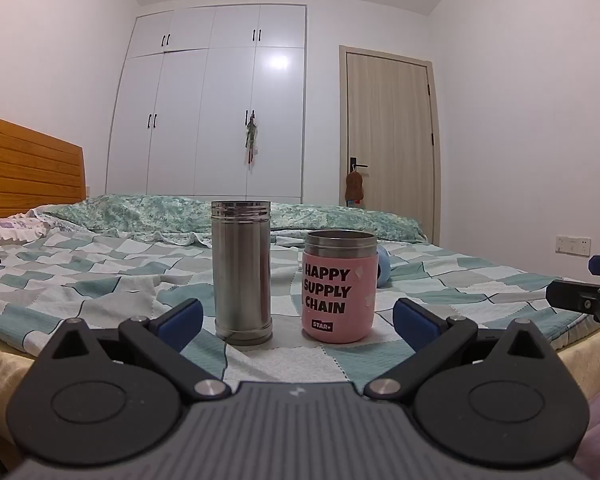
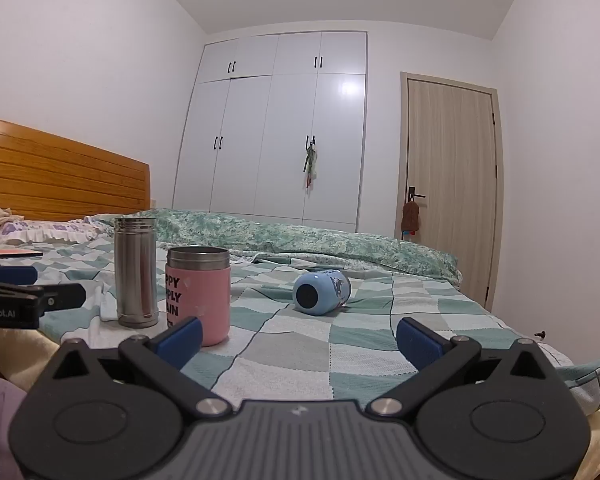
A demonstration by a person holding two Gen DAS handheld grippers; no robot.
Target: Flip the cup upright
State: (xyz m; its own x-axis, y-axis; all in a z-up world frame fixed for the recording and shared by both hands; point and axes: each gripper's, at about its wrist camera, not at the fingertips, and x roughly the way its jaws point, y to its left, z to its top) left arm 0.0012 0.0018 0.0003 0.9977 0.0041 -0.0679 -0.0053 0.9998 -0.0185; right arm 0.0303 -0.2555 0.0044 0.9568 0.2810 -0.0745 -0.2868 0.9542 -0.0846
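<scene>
A small blue cup (image 2: 321,292) lies on its side on the checked bedspread, its round end toward the right wrist camera; in the left wrist view only its edge (image 1: 383,267) shows behind the pink cup. A tall steel cup (image 1: 243,272) (image 2: 136,272) and a pink cup (image 1: 338,286) (image 2: 200,294) lettered "HAPPY SUPPLY CHAIN" stand upright, mouths up. My left gripper (image 1: 298,322) is open and empty, just short of those two cups. My right gripper (image 2: 299,338) is open and empty, short of the blue cup.
The bed (image 2: 340,344) carries a rolled green quilt (image 2: 300,236) at the back and pillows by the wooden headboard (image 2: 60,176). A flat dark object (image 2: 12,254) lies at far left. White wardrobe and a door stand behind.
</scene>
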